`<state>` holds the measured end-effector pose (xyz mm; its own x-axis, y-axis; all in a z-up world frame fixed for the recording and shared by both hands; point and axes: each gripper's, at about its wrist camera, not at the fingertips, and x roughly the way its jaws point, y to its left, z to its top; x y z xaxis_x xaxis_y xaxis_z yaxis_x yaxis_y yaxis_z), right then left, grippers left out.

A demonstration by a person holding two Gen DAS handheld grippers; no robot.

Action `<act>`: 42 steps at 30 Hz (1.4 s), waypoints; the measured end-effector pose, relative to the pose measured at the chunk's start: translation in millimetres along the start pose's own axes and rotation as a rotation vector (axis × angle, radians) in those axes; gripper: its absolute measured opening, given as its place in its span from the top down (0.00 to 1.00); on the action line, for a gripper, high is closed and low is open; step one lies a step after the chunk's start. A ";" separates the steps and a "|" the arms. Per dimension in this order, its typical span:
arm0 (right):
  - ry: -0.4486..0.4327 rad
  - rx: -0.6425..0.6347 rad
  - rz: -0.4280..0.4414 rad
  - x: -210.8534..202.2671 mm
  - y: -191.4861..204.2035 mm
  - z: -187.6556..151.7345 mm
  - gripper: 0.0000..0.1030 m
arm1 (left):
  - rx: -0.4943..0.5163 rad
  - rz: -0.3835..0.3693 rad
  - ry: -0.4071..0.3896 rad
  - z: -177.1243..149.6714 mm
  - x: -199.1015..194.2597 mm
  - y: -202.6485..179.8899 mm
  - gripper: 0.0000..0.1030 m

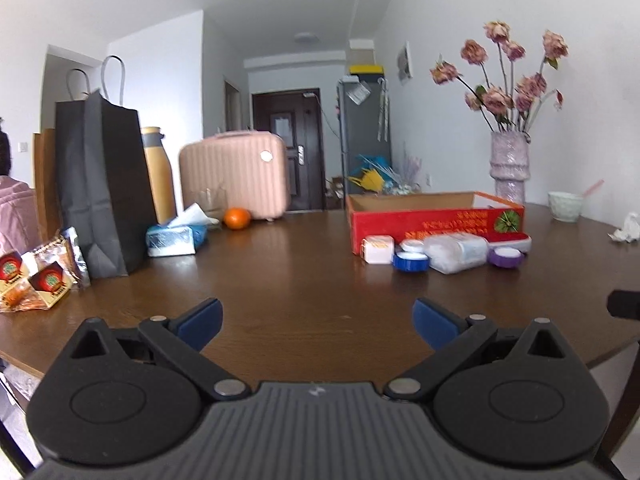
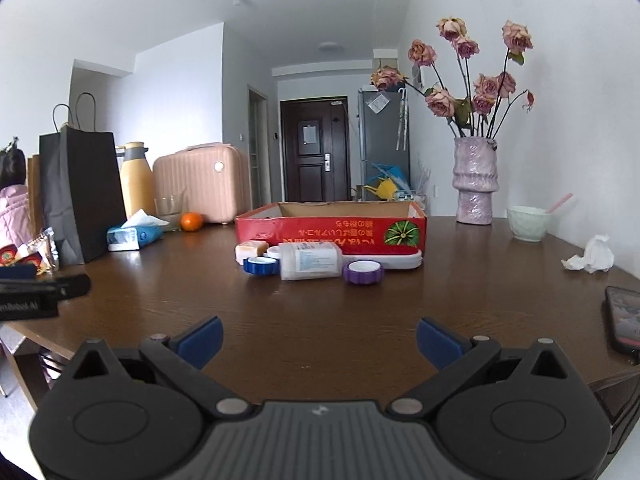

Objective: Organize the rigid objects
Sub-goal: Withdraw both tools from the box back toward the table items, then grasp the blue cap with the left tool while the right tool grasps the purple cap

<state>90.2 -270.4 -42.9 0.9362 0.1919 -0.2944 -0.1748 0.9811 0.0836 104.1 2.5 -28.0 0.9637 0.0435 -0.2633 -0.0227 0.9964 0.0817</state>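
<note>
Left gripper (image 1: 317,324) and right gripper (image 2: 319,340), blue-padded fingers spread wide, empty, low in frame over glossy dark wood surface (image 2: 320,300). Mid-frame, left to right: blue ridged round lid (image 2: 261,266), white plastic bottle (image 2: 310,263) lying flat, purple ridged lid (image 2: 363,271), all before open red cardboard box (image 2: 332,231).

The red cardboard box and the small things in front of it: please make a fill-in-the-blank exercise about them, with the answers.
1. The white plastic bottle lies on its ____.
2. The purple round container sits to the bottle's ____ in the right wrist view.
3. The red cardboard box has its top ____.
4. Both the left claw and the right claw are ____.

Answers: side; right; open; open
</note>
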 end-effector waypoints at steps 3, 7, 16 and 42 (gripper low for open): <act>0.017 -0.003 0.019 4.7 -3.6 2.4 0.00 | 0.012 0.000 0.014 0.7 6.8 -5.6 0.00; 0.055 -0.019 0.001 18.7 -7.4 3.6 0.00 | 0.009 -0.005 0.041 4.0 19.7 -11.0 0.00; 0.099 -0.006 0.028 59.4 -21.4 16.3 0.08 | 0.037 -0.040 0.135 19.4 74.1 -29.2 0.00; 0.271 -0.049 0.016 239.8 -56.2 72.3 0.23 | 0.069 -0.375 0.419 59.9 275.3 -65.5 0.33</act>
<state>346.5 -281.5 -49.4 0.8186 0.2012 -0.5380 -0.2096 0.9767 0.0464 386.9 -55.1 -48.2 0.7142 -0.2737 -0.6441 0.3320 0.9427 -0.0325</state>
